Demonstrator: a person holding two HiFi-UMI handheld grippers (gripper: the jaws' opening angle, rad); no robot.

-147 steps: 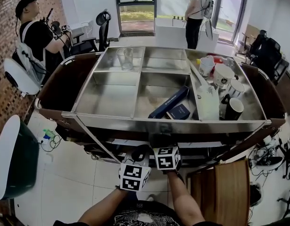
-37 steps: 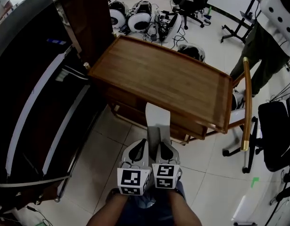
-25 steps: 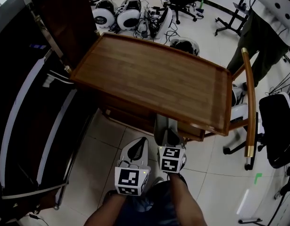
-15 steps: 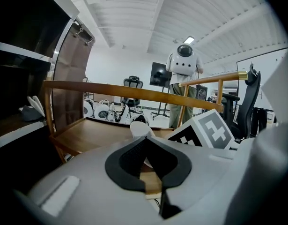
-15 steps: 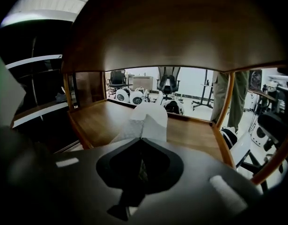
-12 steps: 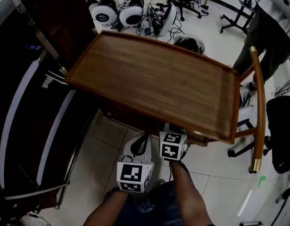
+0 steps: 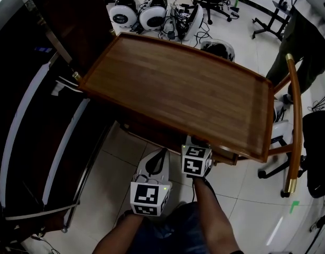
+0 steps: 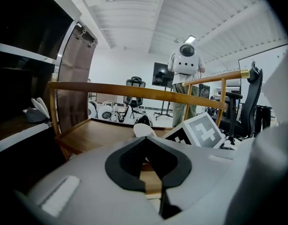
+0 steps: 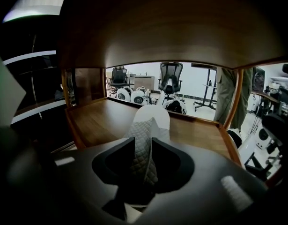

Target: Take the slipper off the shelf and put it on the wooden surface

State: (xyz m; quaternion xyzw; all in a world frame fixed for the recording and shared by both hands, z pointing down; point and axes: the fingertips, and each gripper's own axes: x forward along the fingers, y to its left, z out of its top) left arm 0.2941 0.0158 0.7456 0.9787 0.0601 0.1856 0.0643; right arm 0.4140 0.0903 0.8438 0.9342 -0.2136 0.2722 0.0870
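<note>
**Slipper off the shelf, not yet set down**

The first half of the job looks done. The right gripper has its jaws clamped on the quilted upper of the white slipper, whose toe points forward over bare wood. From the head view that gripper sits right at the near edge of the wooden worktop, and the slipper itself is hidden there under the rim. The right gripper view shows dark wood overhead and a second wooden board ahead, so the slipper seems to be over a lower level of the cart rather than the top – I cannot be sure which board is meant. What remains, by my reading, is to lower the slipper until its sole rests flat, then let go.

The left gripper hangs just beside the right one, lower and nearer the person, its jaws drawn together on nothing; the slipper's toe shows beyond it.

The worktop is a slatted brown board with a raised lip and nothing on it. A curved wooden handle rail runs along its right end. To the left stands the dark shelf unit – close against the cart. Beyond, on the pale tiled floor, lie white headsets among cables, with office chairs behind and a person's legs at the right.
</note>
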